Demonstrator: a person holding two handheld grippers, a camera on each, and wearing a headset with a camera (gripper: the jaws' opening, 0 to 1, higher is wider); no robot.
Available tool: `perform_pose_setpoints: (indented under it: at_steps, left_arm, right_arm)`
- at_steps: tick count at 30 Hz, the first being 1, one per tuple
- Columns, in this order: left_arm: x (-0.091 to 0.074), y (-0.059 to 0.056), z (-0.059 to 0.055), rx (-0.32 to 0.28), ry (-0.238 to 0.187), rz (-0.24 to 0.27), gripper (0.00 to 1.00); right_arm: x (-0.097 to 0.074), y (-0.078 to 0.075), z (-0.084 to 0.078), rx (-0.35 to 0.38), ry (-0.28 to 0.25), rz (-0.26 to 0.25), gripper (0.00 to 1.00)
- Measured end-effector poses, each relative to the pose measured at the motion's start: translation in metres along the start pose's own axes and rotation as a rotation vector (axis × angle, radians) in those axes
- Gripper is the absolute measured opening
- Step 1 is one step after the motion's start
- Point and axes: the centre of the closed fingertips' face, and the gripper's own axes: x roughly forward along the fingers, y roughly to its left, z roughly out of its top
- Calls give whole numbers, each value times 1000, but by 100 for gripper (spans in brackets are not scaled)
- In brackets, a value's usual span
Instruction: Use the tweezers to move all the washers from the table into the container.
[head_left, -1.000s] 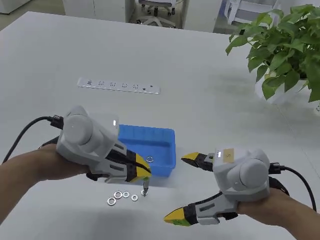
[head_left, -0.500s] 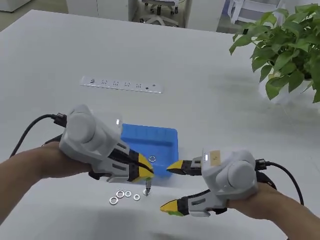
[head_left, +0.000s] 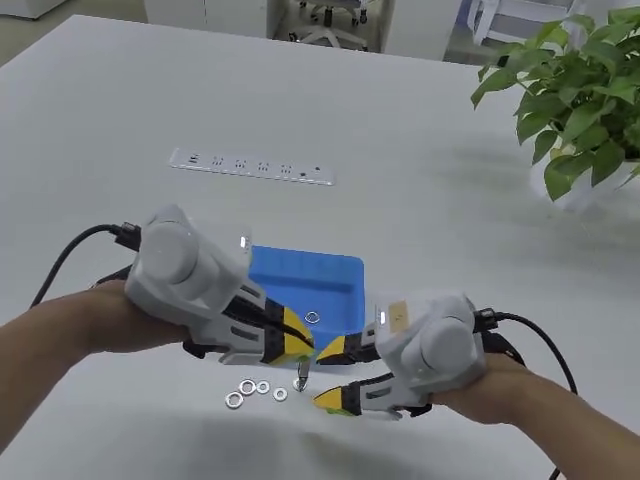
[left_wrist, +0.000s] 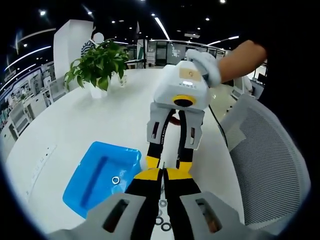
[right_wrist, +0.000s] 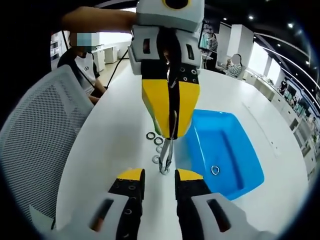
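Washers (head_left: 247, 386) lie just beside tweezers (head_left: 300, 377) pinched in left claw (head_left: 299, 346); right claw (head_left: 326, 376) stands parted.

white table (head_left: 450, 230), power strip (head_left: 252, 167), potted plant (head_left: 585, 90), mesh chair (right_wrist: 35, 130)

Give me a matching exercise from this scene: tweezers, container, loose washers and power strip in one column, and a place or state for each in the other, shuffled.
Column one:
1. tweezers
2. container
3. loose washers
4. power strip

Column two:
A. on the table, on the person's side of the container
B. clamped in the left tool
C. on the table beyond the container
D. blue, with one washer inside

Pairs: 1-B, 2-D, 3-A, 4-C
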Motion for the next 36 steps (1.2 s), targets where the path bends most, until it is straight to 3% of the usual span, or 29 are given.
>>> perform_pose_setpoints:
  at_steps: [16,36]
  left_arm:
    - [0,-1,0,-2,1,-13,6]
    - [1,-3,1,4,6,-14,6]
  right_arm:
    - [17,-3,3,-26,15,43,11]
    - [16,-2,1,12,34,51,9]
